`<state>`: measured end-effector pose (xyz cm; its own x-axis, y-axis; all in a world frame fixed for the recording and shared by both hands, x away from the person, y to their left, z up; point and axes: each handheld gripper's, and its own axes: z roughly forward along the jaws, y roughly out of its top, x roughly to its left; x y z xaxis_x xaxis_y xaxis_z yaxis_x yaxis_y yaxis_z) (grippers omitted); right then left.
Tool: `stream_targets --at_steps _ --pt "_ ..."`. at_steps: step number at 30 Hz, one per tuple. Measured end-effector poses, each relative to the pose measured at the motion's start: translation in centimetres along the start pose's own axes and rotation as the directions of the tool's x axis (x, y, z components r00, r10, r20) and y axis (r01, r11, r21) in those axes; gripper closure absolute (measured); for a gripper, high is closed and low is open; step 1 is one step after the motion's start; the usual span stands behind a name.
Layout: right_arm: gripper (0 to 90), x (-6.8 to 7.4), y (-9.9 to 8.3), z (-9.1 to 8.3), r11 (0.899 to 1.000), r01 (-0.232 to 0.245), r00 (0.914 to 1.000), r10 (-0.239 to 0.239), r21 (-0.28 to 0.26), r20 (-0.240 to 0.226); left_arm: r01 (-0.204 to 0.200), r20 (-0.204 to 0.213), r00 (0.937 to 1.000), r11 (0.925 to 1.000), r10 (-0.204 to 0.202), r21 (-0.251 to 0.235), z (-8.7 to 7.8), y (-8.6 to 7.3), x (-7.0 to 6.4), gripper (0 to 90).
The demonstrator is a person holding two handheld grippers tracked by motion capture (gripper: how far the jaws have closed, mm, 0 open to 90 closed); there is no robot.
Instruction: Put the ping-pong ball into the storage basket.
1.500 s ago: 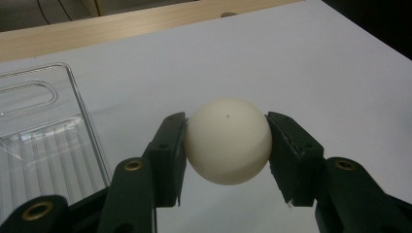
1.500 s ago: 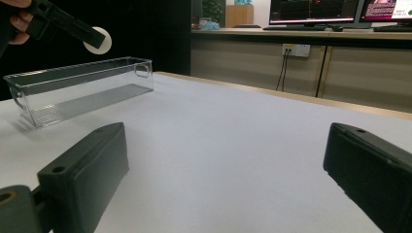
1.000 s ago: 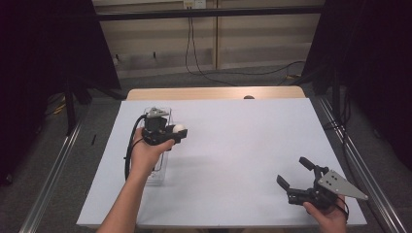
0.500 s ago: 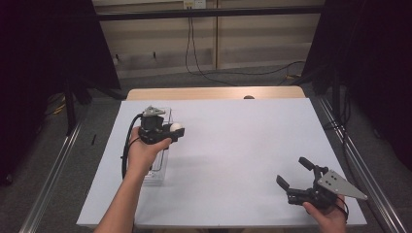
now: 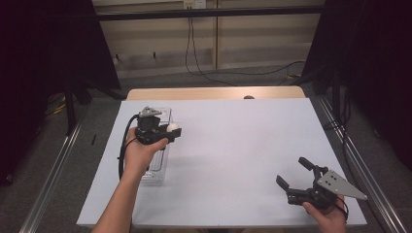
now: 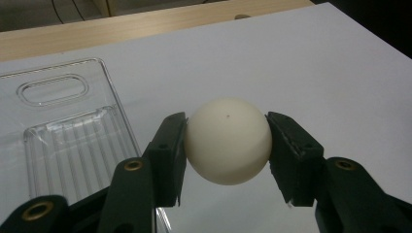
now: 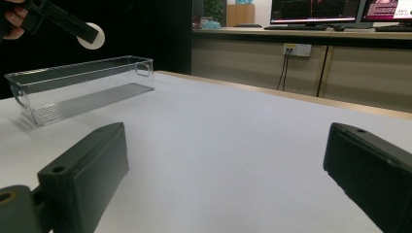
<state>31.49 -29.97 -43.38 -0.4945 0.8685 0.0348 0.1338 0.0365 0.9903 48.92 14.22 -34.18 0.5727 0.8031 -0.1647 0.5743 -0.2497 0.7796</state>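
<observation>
So, running left to right across the table:

- Clear plastic bin [image 5: 156,167] sits on the left side of the white table [image 5: 243,145]. Its long axis runs 12 to 6 in the high view, and it looks empty in the left gripper view [image 6: 68,145].
- Left gripper [image 5: 165,131] is clamped on a white ball [image 5: 172,128], one jaw on each side and the ball squeezed right between the pads [image 6: 167,155]. The ball [image 6: 227,141] is held up in the air, not resting on anything.
- The bit that matters: in the high view the ball hangs over the bin's right long wall near the far end, maybe a hair outside it. In the left gripper view the bin's inside lies off toward 9 o'clock from the ball, with bare table right under it. So I'd guess a small nudge toward 9 gets it over the opening before letting go. Drop it now and it could clip the rim or roll away.
- Right gripper [image 5: 297,180] is way over at the near right corner, jaws spread wide with nothing between them, pointing toward 10 o'clock. From its own view the bin [image 7: 80,87] and ball [image 7: 92,36] are well off, so the left hand is clearly the closer one.
</observation>
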Motion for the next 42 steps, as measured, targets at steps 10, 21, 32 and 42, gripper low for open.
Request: stream_targets --at_steps 10,21,32,42 --pt "1.9 0.0 0.0 0.0 1.000 -0.001 1.0000 0.001 -0.001 0.003 -0.003 -0.013 0.9999 1.0000 0.003 0.007 -0.3 -0.1 0.4 51.1" --pt "2.0 0.0 0.0 0.0 1.000 0.001 1.0000 -0.001 0.000 0.002 0.010 -0.019 0.9998 0.9999 -0.010 0.003 -0.4 -0.4 0.7 51.1" --pt "1.9 0.0 0.0 0.0 1.000 0.001 1.0000 -0.001 -0.003 0.002 0.002 -0.023 0.9997 1.0000 -0.002 0.009 -0.9 -0.5 1.3 51.1" --pt "1.9 0.0 0.0 0.0 1.000 0.002 1.0000 -0.002 -0.001 0.000 0.023 -0.026 0.9994 0.9997 -0.023 -0.002 -1.0 -0.5 1.5 51.1"
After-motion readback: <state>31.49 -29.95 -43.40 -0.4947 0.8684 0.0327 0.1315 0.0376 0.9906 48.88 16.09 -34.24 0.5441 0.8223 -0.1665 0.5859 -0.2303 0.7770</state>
